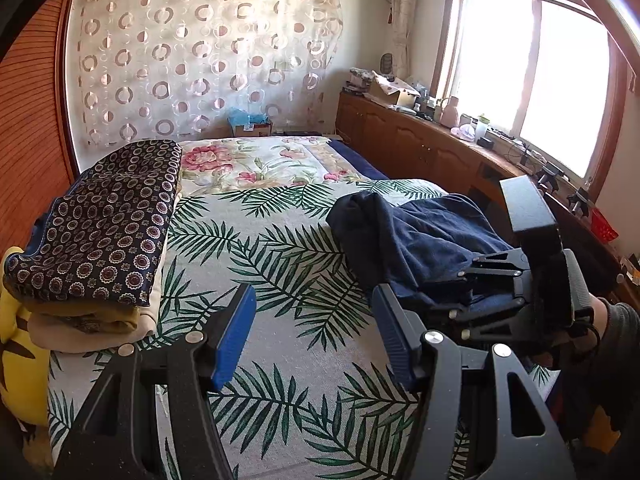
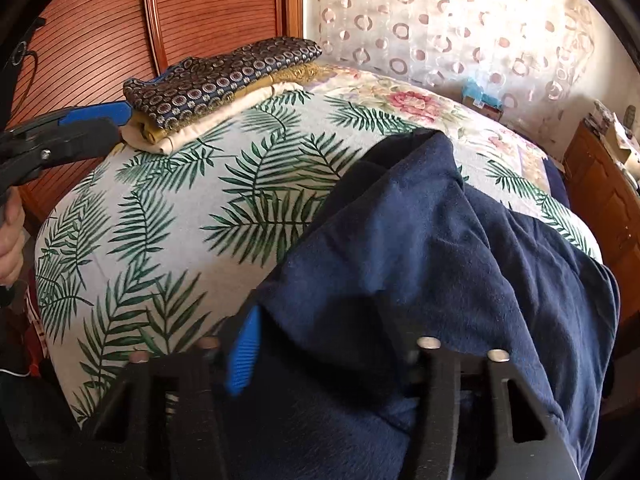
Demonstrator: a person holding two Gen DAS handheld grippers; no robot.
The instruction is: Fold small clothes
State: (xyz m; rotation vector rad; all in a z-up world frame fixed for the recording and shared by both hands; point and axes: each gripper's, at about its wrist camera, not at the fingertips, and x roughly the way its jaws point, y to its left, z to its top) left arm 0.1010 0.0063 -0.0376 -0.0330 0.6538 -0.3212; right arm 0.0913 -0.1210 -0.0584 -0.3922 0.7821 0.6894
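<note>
A crumpled navy blue garment lies on the right side of the leaf-print bed cover; it fills the right wrist view. My left gripper is open and empty above the cover, left of the garment. My right gripper shows at the right, against the garment. In its own view my right gripper has cloth draped between and over its jaws; only the left blue pad shows. My left gripper's blue fingertips show at the far left.
A stack of folded clothes topped by a dark patterned piece sits at the bed's left edge, also in the right wrist view. A yellow cushion lies beside it. A wooden cabinet with clutter runs under the window. A wooden wardrobe stands behind.
</note>
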